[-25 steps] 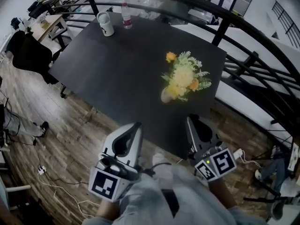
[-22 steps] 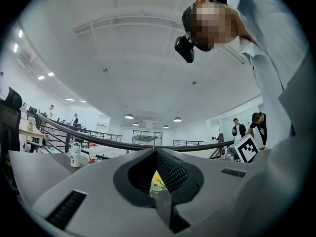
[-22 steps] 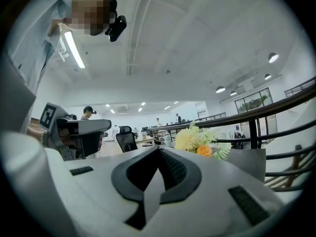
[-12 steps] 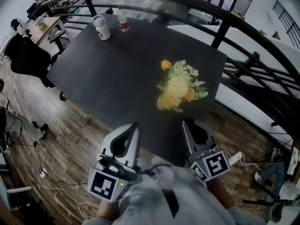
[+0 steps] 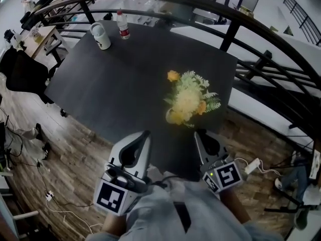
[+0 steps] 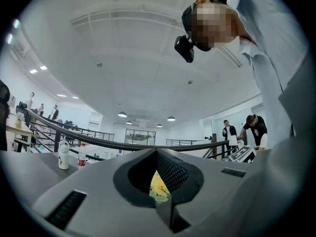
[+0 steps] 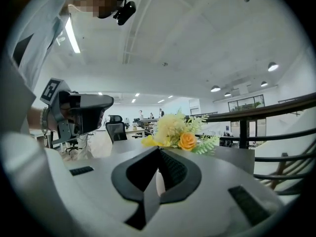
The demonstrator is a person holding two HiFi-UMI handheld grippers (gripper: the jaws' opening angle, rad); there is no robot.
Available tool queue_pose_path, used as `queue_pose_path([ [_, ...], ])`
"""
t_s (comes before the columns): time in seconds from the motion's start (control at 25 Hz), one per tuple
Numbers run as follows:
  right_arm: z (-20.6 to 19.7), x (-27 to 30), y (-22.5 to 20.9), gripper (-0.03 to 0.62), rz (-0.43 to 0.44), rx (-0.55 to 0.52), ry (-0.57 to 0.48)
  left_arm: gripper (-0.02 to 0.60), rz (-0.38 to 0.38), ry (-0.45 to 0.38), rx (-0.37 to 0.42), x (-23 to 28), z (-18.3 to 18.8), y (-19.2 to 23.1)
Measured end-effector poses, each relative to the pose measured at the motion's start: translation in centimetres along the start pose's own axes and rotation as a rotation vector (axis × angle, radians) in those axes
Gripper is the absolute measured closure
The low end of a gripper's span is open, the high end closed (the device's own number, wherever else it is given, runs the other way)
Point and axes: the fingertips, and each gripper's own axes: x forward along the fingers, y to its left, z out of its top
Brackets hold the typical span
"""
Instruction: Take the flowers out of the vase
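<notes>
Fingers (image 6: 173,172) of L gripper (image 5: 145,134) pressed together, nothing btwn them. R gripper (image 5: 200,134) same: tips meet, empty. I have both held roughly level at near edge of matt black rectangular table (image 5: 115,79), side by side, apart. Yellow-and-orange artificial flowers (image 5: 189,97) w/ pale green fern leaves stand in small cream vase (image 5: 172,116) near table's right front corner, just ahead of R gripper, no contact. Far left corner: white mug (image 5: 101,35) beside clear plastic bottle (image 5: 122,25) w/ red cap.

Matt dark table (image 5: 125,84); wood-plank floor (image 5: 75,149); glossy black railing (image 5: 235,19).
</notes>
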Motion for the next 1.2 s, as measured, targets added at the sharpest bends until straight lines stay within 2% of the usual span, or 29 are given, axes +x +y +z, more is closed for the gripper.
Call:
queue_pose_path([
  [0.24, -0.7, 0.6, -0.4, 0.589, -0.074, 0.038, -0.005, 0.583, -0.072, 0.001, -0.006, 1.3, 0.3, 1.0],
  [0.28, -0.9, 0.7, -0.3, 0.580, -0.078, 0.043, -0.002, 0.583, -0.082, 0.005, -0.009, 1.4, 0.1, 1.2],
  [0.32, -1.2, 0.8, -0.2, 0.533, -0.083, 0.048, 0.007, 0.583, -0.092, 0.009, -0.013, 1.5, 0.0, 1.3],
  [0.48, -2.5, 1.2, 0.1, 0.528, -0.118, 0.053, 0.069, 0.583, -0.137, 0.018, -0.025, 1.8, -0.3, 2.0],
  [0.6, -3.3, 1.5, 0.5, 0.433, -0.136, 0.066, 0.091, 0.583, -0.162, 0.019, -0.032, 1.8, -0.3, 2.4],
  [0.92, -5.2, 2.9, 0.5, 0.278, -0.192, 0.111, 0.122, 0.583, -0.183, 0.030, -0.042, 1.7, -0.2, 3.8],
  [1.2, -6.7, 4.9, 0.0, 0.238, -0.206, 0.122, 0.136, 0.583, -0.166, 0.032, -0.028, 1.0, -0.1, 4.9],
])
